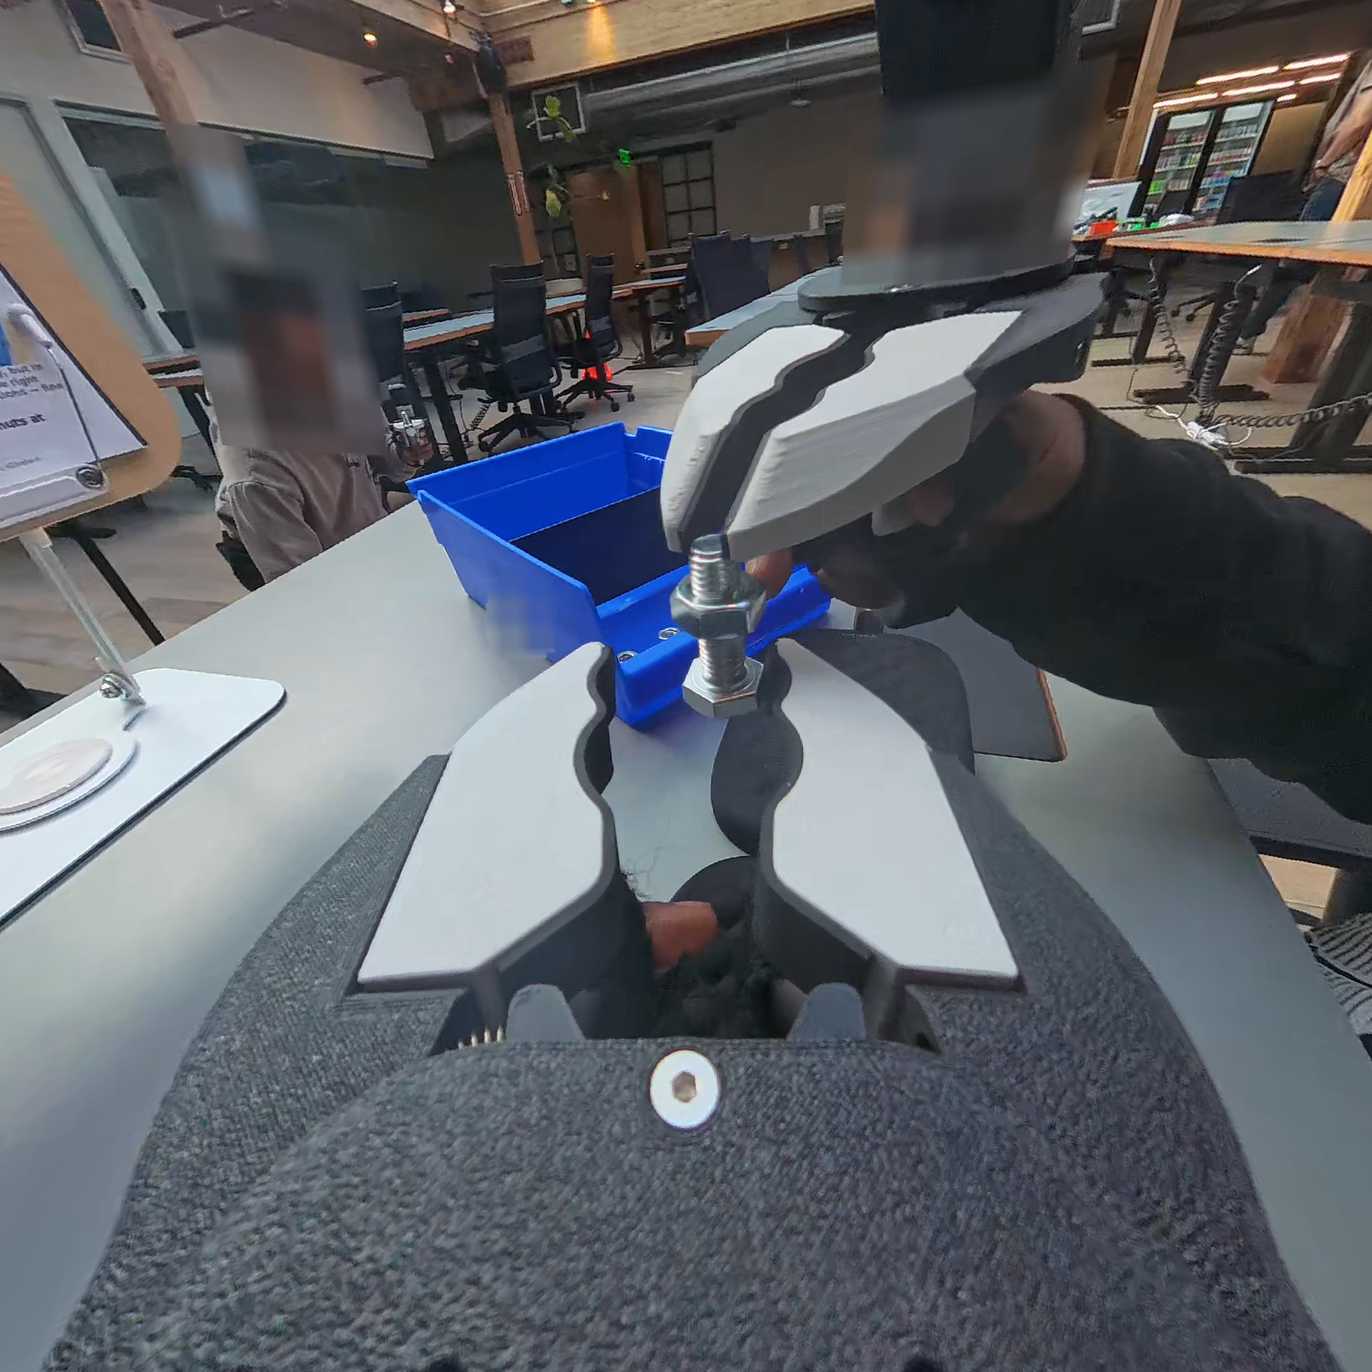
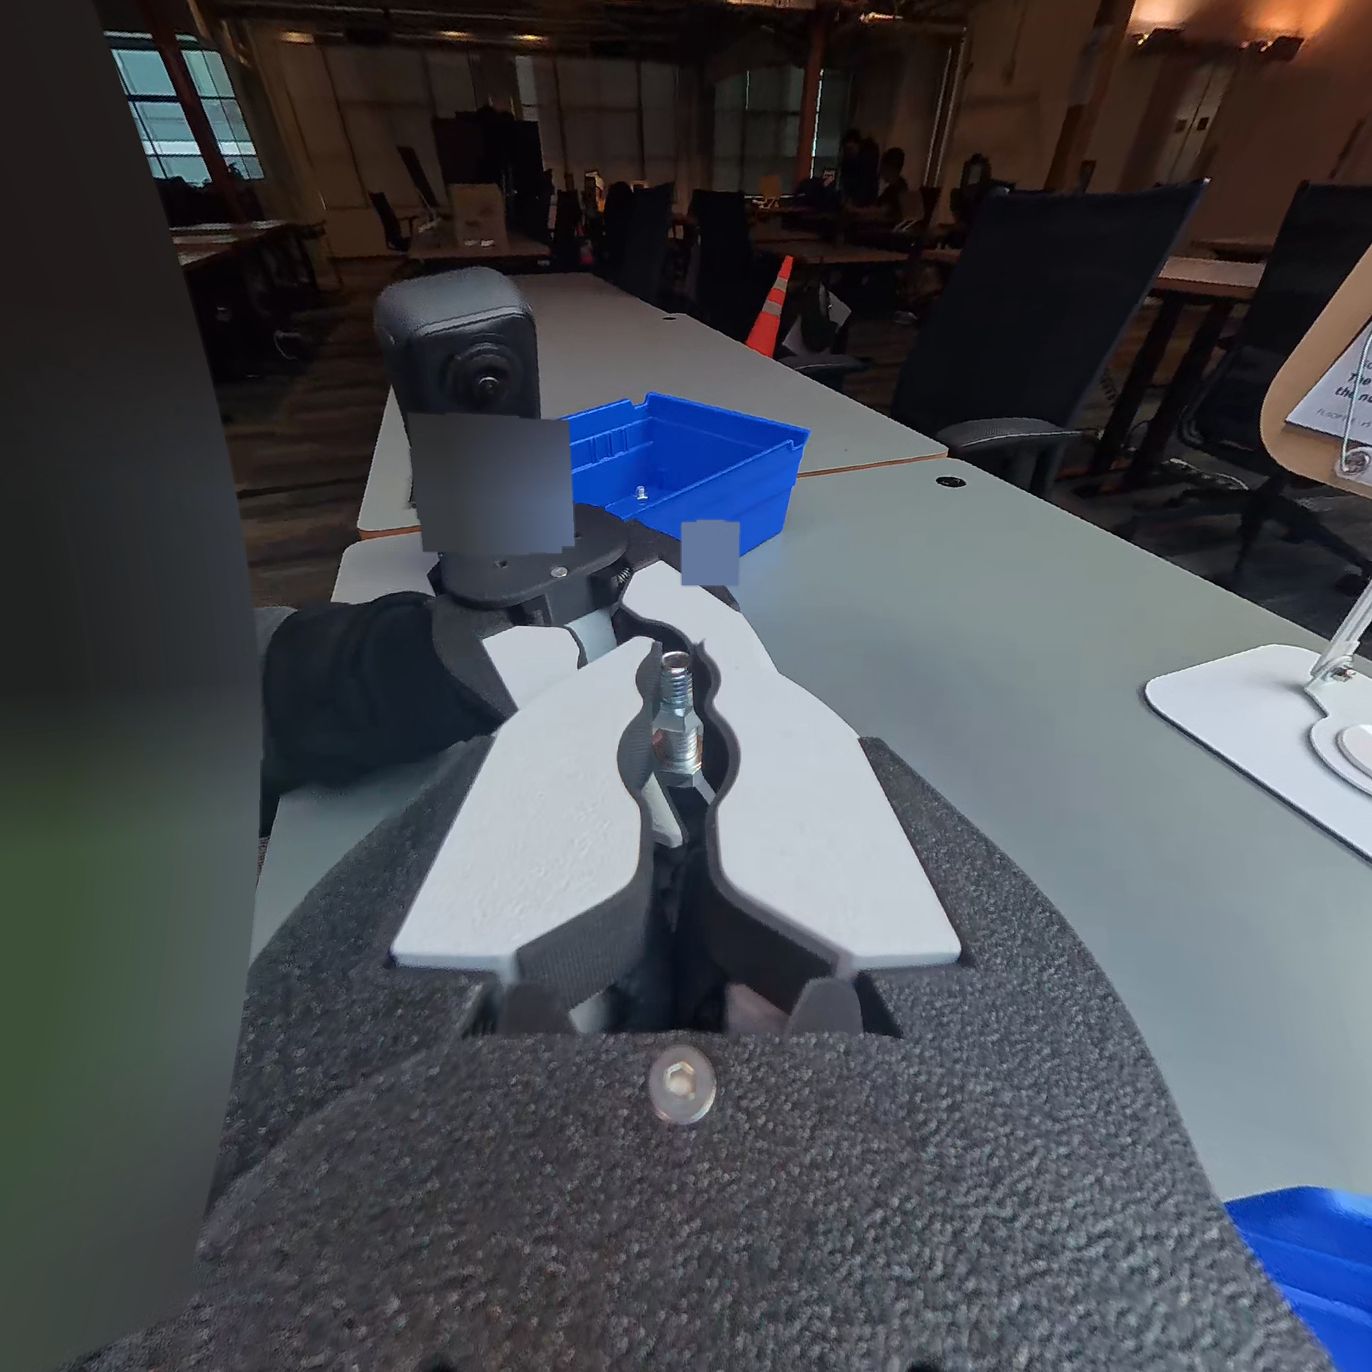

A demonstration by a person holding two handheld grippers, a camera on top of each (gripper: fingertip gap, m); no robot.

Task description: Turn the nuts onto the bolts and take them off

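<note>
Left gripper (image 1: pixel 687 668) fingers are spread, with the bolt (image 1: pixel 717 616) head lying between their tips; whether it is gripped cannot be told.
Right gripper (image 1: pixel 701 546) is seen clamped on the bolt's threaded end. One nut (image 1: pixel 719 605) is threaded partway down; removal is judged outstanding. More hardware is seen in the blue bin (image 1: pixel 520 512) beyond, on the grey table (image 1: pixel 334 631).

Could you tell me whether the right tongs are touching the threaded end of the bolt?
Touching. In the left wrist view, the right tongs come down from above and their tips close on the top of the bolt, above the nut.
</note>
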